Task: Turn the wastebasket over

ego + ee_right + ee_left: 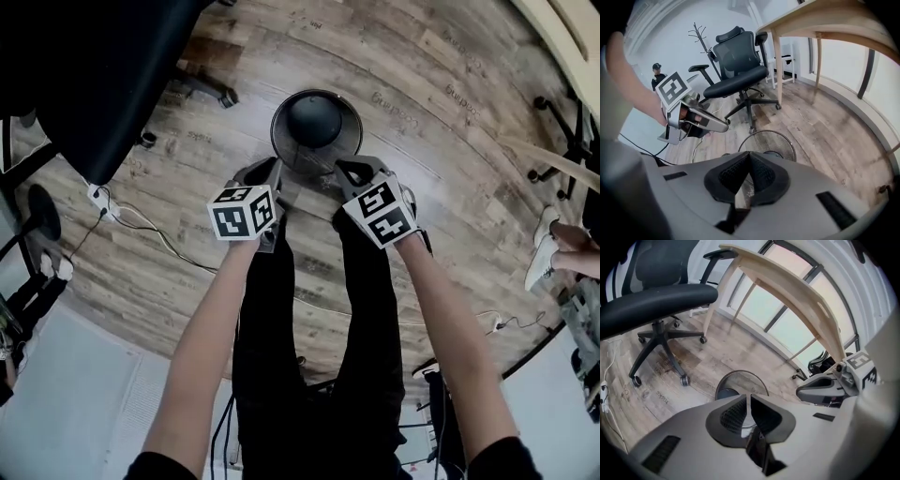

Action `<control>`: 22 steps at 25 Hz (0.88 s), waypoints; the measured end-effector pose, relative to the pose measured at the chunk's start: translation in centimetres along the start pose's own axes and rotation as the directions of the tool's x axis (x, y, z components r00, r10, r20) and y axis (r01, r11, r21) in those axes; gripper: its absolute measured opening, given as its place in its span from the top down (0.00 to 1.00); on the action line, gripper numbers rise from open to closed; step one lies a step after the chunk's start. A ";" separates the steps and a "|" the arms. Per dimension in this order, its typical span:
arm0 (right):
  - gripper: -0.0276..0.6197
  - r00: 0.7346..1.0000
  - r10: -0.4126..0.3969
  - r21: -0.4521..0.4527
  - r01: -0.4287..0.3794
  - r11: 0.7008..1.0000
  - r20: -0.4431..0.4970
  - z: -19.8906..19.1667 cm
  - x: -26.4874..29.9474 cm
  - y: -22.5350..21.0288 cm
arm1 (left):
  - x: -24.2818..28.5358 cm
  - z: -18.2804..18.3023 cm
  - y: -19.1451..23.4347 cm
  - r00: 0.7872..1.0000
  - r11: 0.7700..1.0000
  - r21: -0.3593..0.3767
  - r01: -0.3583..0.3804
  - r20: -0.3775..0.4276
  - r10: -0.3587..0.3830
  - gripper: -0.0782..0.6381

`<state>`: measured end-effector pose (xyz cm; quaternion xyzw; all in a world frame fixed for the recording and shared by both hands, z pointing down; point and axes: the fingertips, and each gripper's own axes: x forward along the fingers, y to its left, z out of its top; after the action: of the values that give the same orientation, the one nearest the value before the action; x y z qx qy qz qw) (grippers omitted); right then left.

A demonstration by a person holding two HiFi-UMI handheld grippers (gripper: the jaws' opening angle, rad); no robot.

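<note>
Wood-plank floor [441,141] fills the head view. A pale table [797,296] stands by the windows, and a black chair [740,70] sits on its castors off to one side. The basket [316,159], round and of dark mesh, rests on the floor just ahead of the person's legs, well apart from the chair and clear of the table. Its ring and dark middle show, but I cannot tell which end is up. Left claw [749,397] hangs above the basket's near edge with its jaws together and nothing between them. Right claw [750,153], just beside it, is likewise closed and empty. Neither touches the basket.
</note>
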<state>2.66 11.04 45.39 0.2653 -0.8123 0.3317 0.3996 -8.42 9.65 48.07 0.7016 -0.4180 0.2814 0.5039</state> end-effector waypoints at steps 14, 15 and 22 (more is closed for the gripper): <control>0.91 0.988 -0.078 0.066 0.070 0.995 0.132 6.5 -12.2 0.6 | -11.0 8.2 -11.1 0.985 0.988 0.126 0.095 0.132 -0.111 0.87; 0.91 0.986 -0.086 0.064 0.077 0.995 0.145 7.2 -13.2 0.8 | -12.1 8.8 -11.8 0.983 0.985 0.139 0.099 0.143 -0.119 0.87; 0.91 0.960 -0.147 0.079 0.132 0.988 0.239 12.0 -19.7 1.8 | -18.7 12.9 -16.2 0.964 0.973 0.198 0.116 0.215 -0.158 0.87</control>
<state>6.41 6.47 23.01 0.3731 -0.8238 0.2928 0.3103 -3.83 5.49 20.84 0.8000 -0.3958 0.2003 0.4040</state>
